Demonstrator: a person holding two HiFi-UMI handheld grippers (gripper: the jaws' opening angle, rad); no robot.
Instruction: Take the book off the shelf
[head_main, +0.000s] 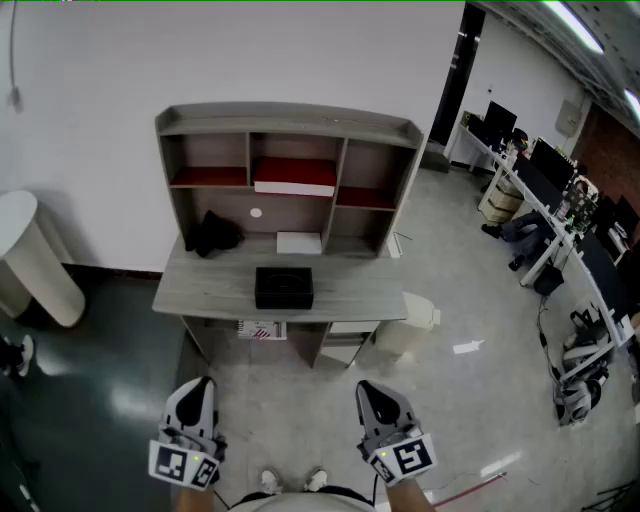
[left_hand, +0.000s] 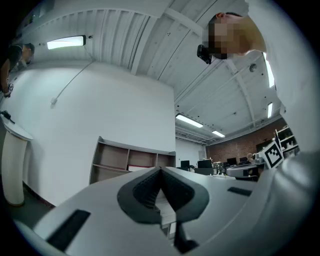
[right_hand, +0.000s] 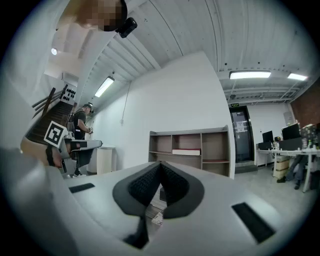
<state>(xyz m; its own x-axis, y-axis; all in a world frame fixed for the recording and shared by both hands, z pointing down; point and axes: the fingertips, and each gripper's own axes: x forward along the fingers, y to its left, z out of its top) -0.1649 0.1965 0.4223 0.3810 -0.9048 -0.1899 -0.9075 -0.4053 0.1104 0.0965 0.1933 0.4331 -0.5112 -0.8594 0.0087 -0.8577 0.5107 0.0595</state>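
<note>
1. Left gripper (head_main: 196, 388) & right gripper (head_main: 374, 392): low by the body, side by side, pointing fwd at the shelf unit (head_main: 288, 120), well apart from it.
2. Both jaws pressed together, nothing btwn.
3. Book (head_main: 294, 177): lies flat in the middle upper compartment.
4. Arms cut off at bottom edge; book cover too small to read.

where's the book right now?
Head view: the book lies flat in the middle compartment of the shelf, centre of frame, above the black box on the desk.
</note>
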